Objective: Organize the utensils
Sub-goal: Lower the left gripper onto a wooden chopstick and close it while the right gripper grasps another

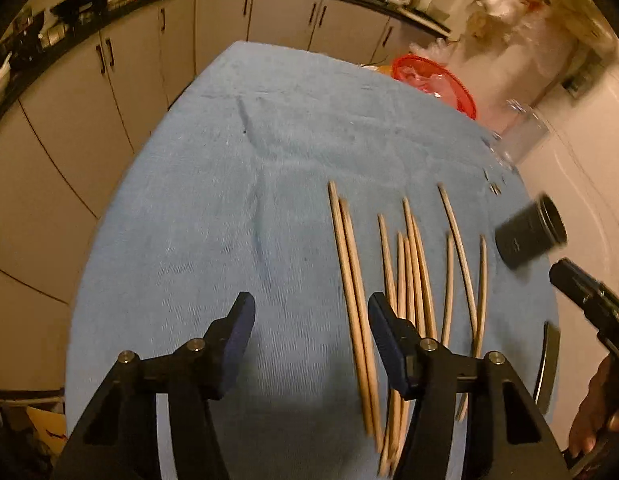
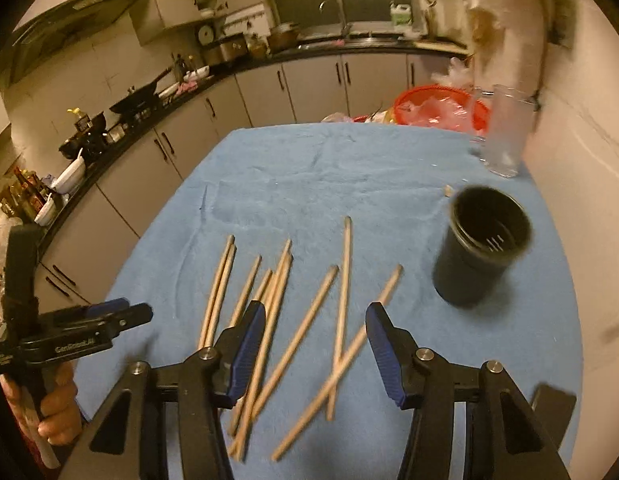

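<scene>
Several wooden chopsticks (image 1: 413,276) lie scattered on a blue towel (image 1: 229,208); they also show in the right wrist view (image 2: 301,332). A black cylindrical holder (image 2: 483,244) stands on the towel to the right of them, and appears at the right edge of the left wrist view (image 1: 529,236). My left gripper (image 1: 309,336) is open and empty above the towel, with the leftmost pair of chopsticks passing between its jaws near the right one. My right gripper (image 2: 315,344) is open and empty above the chopsticks. The left gripper also shows in the right wrist view (image 2: 121,316).
A red basket (image 2: 437,108) with plastic sits at the far end of the table. A clear glass container (image 2: 503,132) stands at the far right, behind the holder. Kitchen cabinets (image 2: 181,140) and a cluttered counter run along the left and back. A wall is close on the right.
</scene>
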`<state>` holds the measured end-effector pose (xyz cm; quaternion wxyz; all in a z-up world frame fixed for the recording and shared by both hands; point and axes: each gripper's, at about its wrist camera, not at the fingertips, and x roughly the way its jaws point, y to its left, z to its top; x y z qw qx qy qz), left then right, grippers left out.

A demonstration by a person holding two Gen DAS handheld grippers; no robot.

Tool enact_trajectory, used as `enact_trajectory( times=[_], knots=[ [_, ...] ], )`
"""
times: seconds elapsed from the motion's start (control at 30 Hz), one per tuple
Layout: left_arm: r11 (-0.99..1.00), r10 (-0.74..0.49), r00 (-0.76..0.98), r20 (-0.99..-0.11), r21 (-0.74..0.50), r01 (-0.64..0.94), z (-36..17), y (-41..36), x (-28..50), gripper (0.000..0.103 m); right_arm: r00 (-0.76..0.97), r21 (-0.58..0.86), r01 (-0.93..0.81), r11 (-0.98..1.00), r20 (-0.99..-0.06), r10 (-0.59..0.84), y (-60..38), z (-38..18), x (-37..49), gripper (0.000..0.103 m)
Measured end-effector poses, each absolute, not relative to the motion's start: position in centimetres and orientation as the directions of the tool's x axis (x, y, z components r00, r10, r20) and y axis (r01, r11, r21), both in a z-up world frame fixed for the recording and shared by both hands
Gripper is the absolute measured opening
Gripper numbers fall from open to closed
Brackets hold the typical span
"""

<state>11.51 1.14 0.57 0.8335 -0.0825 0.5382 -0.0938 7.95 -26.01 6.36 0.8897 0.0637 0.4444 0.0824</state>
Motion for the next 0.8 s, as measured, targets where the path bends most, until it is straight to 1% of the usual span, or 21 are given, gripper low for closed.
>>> enact_trajectory(
  times=[0.03,0.07,0.1,0.13,0.2,0.23,0.3,0.33,0.37,0.4,0.5,0.6,0.8],
  knots=[
    [0.967,-0.252,0.388,-0.887,-0.243,0.072,0.3,1.0,12.6,0.058,0.586,0.177,-0.089,0.980,-0.787,0.195,-25.8,6.3,9.0,0.053],
    [0.967,-0.252,0.362,-0.898,-0.246,0.062,0.0,0.9,14.0,0.055,0.579,0.175,-0.091,0.980,-0.792,0.195,-25.6,6.2,10.1,0.048],
    [0.964,-0.261,0.336,-0.905,-0.262,0.042,-0.5,0.9,15.3,0.047,0.564,0.177,-0.084,0.981,-0.803,0.194,-25.5,5.9,11.3,0.047],
    [0.961,-0.271,0.319,-0.908,-0.274,0.039,-0.9,0.8,16.2,0.044,0.548,0.183,-0.072,0.981,-0.814,0.192,-25.4,5.6,12.3,0.047],
    [0.965,-0.255,0.292,-0.922,-0.261,0.021,-1.8,0.5,18.4,0.043,0.527,0.167,-0.073,0.983,-0.831,0.180,-25.0,4.8,14.1,0.047],
    [0.964,-0.258,0.283,-0.924,-0.264,0.017,-2.2,0.4,18.9,0.042,0.521,0.147,-0.066,0.987,-0.838,0.160,-24.8,4.4,14.9,0.047],
    [0.960,-0.275,0.263,-0.925,-0.277,0.031,-2.8,-0.2,20.2,0.042,0.495,0.155,-0.047,0.987,-0.854,0.158,-25.0,3.3,16.4,0.047],
    [0.963,-0.266,0.264,-0.927,-0.269,0.026,-3.0,-0.5,20.6,0.042,0.486,0.156,-0.041,0.987,-0.860,0.156,-25.1,3.0,16.9,0.045],
    [0.965,-0.260,0.262,-0.929,-0.262,0.029,-3.1,-0.8,21.0,0.042,0.480,0.149,-0.032,0.988,-0.865,0.146,-25.2,2.6,17.3,0.040],
    [0.966,-0.258,0.257,-0.931,-0.257,0.038,-3.4,-1.1,21.5,0.042,0.473,0.143,-0.026,0.989,-0.870,0.138,-25.3,2.2,17.8,0.038],
    [0.975,-0.220,0.250,-0.943,-0.221,0.025,-4.2,-1.6,22.5,0.040,0.455,0.147,-0.012,0.989,-0.880,0.136,-25.5,1.5,18.9,0.038],
    [0.982,-0.189,0.250,-0.950,-0.189,0.026,-4.6,-1.8,23.1,0.035,0.445,0.146,-0.008,0.989,-0.885,0.134,-25.5,1.2,19.6,0.038],
    [0.983,-0.182,0.255,-0.950,-0.176,0.045,-4.4,-1.9,23.7,0.034,0.420,0.118,0.009,0.993,-0.902,0.104,-25.5,0.2,21.0,0.038]
  ],
)
